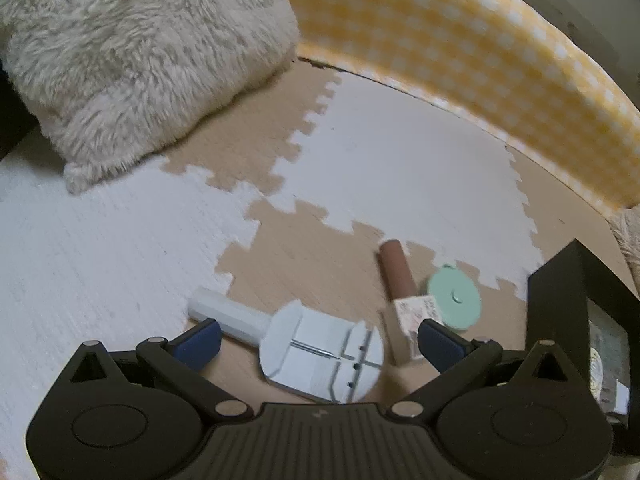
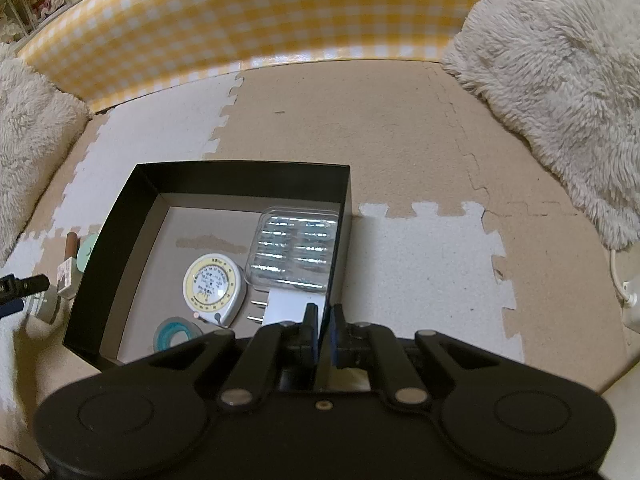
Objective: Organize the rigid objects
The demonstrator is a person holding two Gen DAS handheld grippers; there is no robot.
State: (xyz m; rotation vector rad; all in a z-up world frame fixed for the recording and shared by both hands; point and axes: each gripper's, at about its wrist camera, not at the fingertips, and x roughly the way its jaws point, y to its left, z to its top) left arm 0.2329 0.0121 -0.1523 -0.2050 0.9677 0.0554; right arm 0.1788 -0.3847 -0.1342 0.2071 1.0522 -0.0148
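Note:
In the left wrist view my left gripper (image 1: 318,338) is open, its blue pads either side of a white plastic tool (image 1: 320,354) with a long handle lying on the foam mat. A brown tube (image 1: 398,276) and a mint round case (image 1: 454,298) lie just beyond it on the right. In the right wrist view my right gripper (image 2: 325,330) is shut on the right wall of the black box (image 2: 338,248). Inside the box lie a clear plastic case (image 2: 294,250), a round tape measure (image 2: 212,286), a white plug (image 2: 290,308) and a teal tape roll (image 2: 174,334).
A yellow checked barrier (image 2: 256,20) runs along the back. Fluffy cream cushions sit at the left (image 1: 132,52) and right (image 2: 560,80). A white cable and socket (image 2: 628,300) lie at the far right. The black box's corner (image 1: 560,292) shows at the right of the left wrist view.

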